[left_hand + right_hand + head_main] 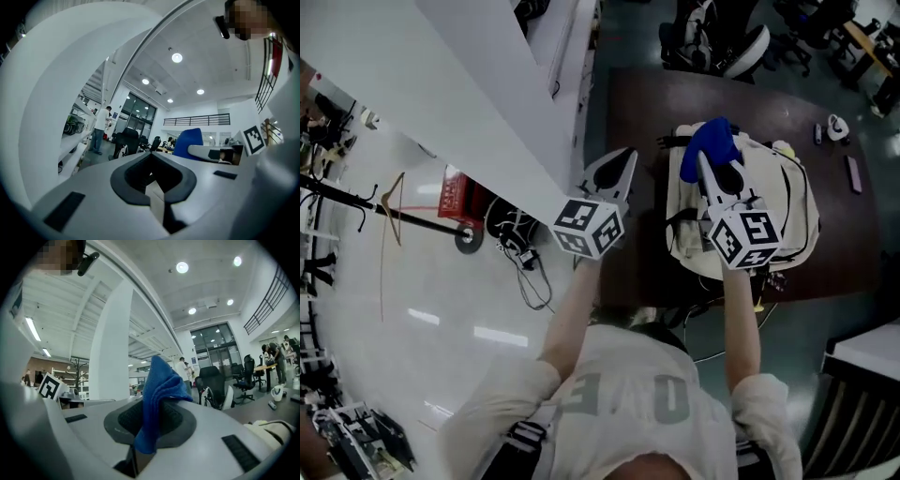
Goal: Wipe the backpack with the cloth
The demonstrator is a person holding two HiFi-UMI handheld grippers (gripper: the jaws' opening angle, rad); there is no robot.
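Right gripper (712, 169): you have it clenched on one blue cloth (159, 390) that pokes past the tips | left gripper (152, 187): jaws pressed together, holding nothing | one cream backpack (792, 206): lies under your right gripper | shirt lettering: unreadable

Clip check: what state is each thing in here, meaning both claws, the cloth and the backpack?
Left claw: shut, nothing in it.
Right claw: shut on the cloth.
Cloth: bunched up, pinched in the right claw, over the backpack; contact cannot be told.
Backpack: lying flat on the table.
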